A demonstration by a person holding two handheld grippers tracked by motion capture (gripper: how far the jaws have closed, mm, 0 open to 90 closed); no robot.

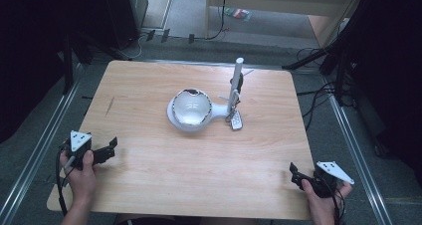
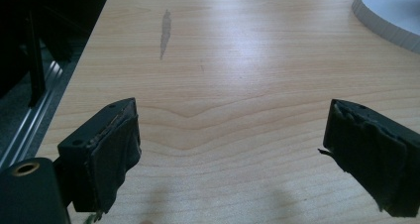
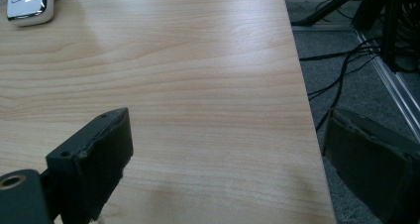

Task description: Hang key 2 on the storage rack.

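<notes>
**Both grippers parked at the near corners, jaws released**

I have the left gripper (image 1: 110, 148) low over the near left corner of the counter (image 1: 149, 180), gripped in the left hand (image 1: 79, 177). Its jaws stand wide apart with nothing between them; in the left gripper view I see bare wood grain in the gap, a dark streak (image 2: 165, 33) farther up the board, and the edge of the white base (image 2: 391, 13) at the upper right.

The right gripper (image 1: 294, 175) sits at the near right corner in the right hand (image 1: 321, 202). Its jaws are released too and hold nothing. In the right gripper view one jaw hangs over the wood and the other past the counter's right edge, above the grey floor (image 3: 356, 85) and its black cables (image 3: 341, 73).

The things nearest my grippers stand together around the middle of the counter, well apart from both: a white bowl (image 1: 191, 107) with a dark patterned rim sits on the white base, and a white upright post (image 1: 236, 83) rises just to its right. A small white key fob (image 1: 237, 120) lies at the foot of the post; I also see it at the top left of the right gripper view (image 3: 27, 5).
</notes>
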